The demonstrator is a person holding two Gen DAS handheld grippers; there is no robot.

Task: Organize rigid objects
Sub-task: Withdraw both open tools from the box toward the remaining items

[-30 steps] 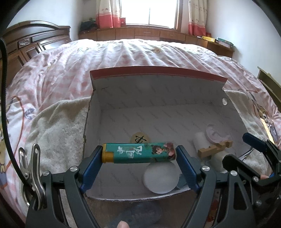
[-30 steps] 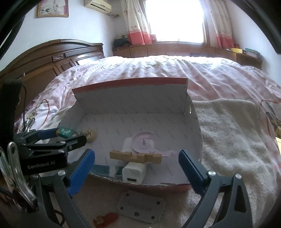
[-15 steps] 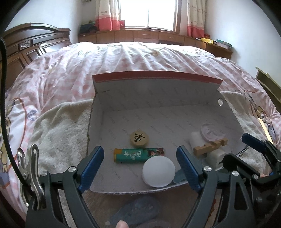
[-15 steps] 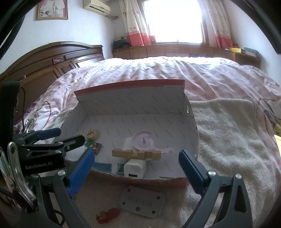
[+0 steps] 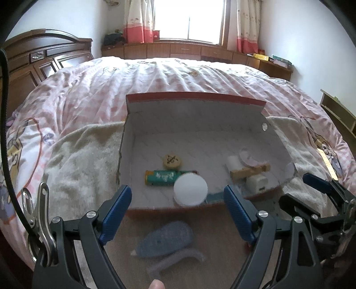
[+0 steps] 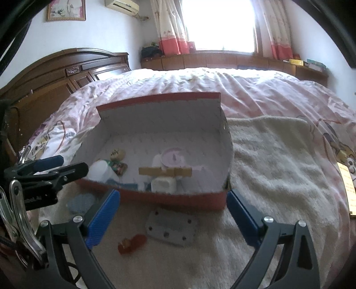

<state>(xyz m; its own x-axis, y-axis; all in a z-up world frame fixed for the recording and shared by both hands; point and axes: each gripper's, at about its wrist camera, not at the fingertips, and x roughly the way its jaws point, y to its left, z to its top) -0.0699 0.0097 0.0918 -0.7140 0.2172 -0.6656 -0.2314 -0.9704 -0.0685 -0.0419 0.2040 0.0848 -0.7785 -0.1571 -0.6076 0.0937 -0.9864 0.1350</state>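
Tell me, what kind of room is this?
It looks like a bedroom. There is a big bed with a pink checked quilt, a dark wooden headboard at one side, and a window with pink and white curtains at the far wall.

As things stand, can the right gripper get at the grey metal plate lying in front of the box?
Probably yes: the right gripper is open, and the grey metal plate lies uncovered on the towel, outside the box.
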